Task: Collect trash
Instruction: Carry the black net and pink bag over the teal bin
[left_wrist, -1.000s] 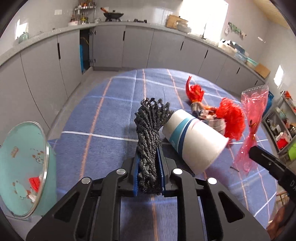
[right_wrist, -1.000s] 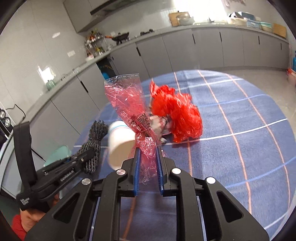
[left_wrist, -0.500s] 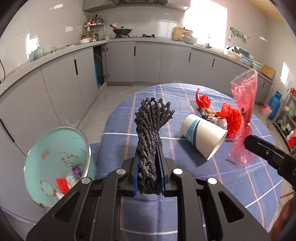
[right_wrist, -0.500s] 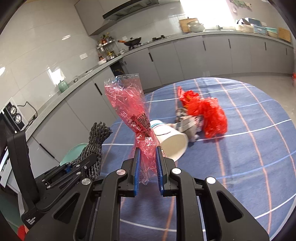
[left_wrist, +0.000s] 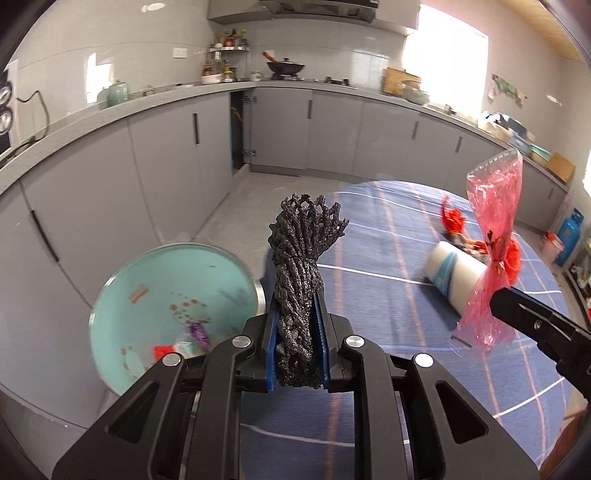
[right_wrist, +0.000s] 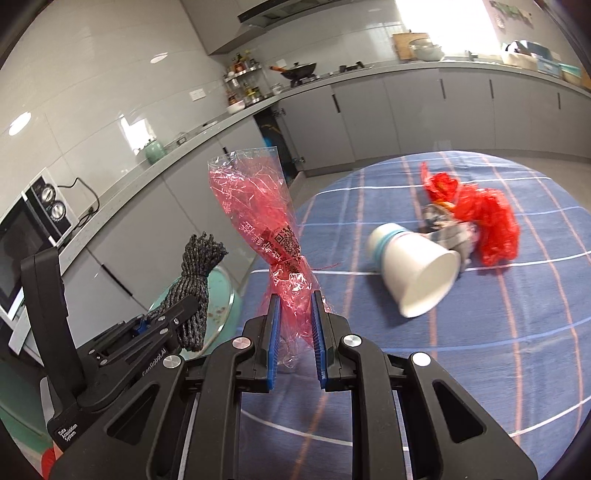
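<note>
My left gripper (left_wrist: 297, 314) is shut on a bundle of dark grey netting (left_wrist: 301, 258), held upright beside and just above a teal trash bin (left_wrist: 110, 295) with some scraps inside. My right gripper (right_wrist: 294, 314) is shut on a red cellophane wrapper (right_wrist: 258, 206), held above the table's left edge. The right gripper also shows in the left wrist view (left_wrist: 496, 295), with the wrapper (left_wrist: 495, 206). The left gripper shows in the right wrist view (right_wrist: 188, 306), with the netting (right_wrist: 195, 273) over the bin (right_wrist: 221, 295).
On the blue checked tablecloth (right_wrist: 480, 350) lie a tipped white paper cup (right_wrist: 417, 273) and a red plastic bag with crumpled wrappers (right_wrist: 484, 221). Grey kitchen cabinets (left_wrist: 166, 166) run behind the bin and table. A microwave (right_wrist: 26, 229) sits on the counter.
Both grippers have swung left, away from the table's middle and toward the bin. The bin is now much closer to the netting. The cup and red bag stayed in place.
</note>
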